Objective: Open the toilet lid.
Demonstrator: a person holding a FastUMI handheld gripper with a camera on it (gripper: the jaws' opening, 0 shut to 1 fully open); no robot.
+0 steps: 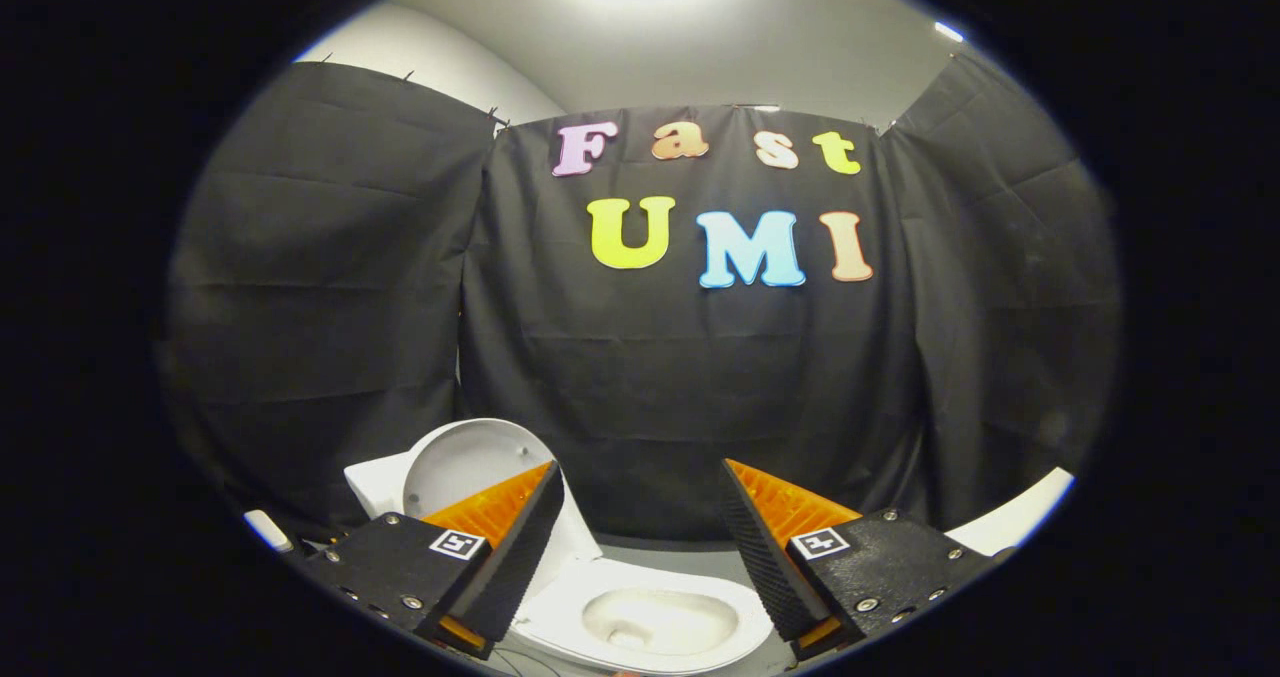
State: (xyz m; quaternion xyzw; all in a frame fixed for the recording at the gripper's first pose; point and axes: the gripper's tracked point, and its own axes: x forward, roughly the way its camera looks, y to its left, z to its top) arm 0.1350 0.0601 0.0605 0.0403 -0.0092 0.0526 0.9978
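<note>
**Lid stood upright behind the bowl, gripper wide and empty**

The toilet (650,622) lay low and just ahead of the gripper (640,547), its open bowl showing in the gap between the 2 fingers. Taking that bowl as the landmark, the toilet lid (470,462) rose from the bowl's rear edge, up and to the left, its pale underside turned toward the camera. It stood close to vertical, leaning back toward what looked like the tank (375,487), a white block partly hidden behind it. The lid's long axis ran upward from the hinge rather than flat over the bowl, so by the look of it the opening was already done, or all but done.

The left finger crossed in front of the lid's lower right part. Whether it touched the lid could not be told, since the finger hid that stretch. The right finger stood well clear of the lid, over the bowl's right side.

The gripper was spread wide, with the bowl's full width visible between the fingers, and nothing was clamped between them. It held nothing.

Past the bowl, the black cloth wall (680,407) closed off the back of the booth. A small white object (268,530) lay to the left of the toilet; what it was could not be made out. A curved white edge (1010,512) showed to the right of the bowl, beyond the right finger.

If any move remained, it was judged to be a backward withdrawal, leaving the lid resting where it stood.
</note>
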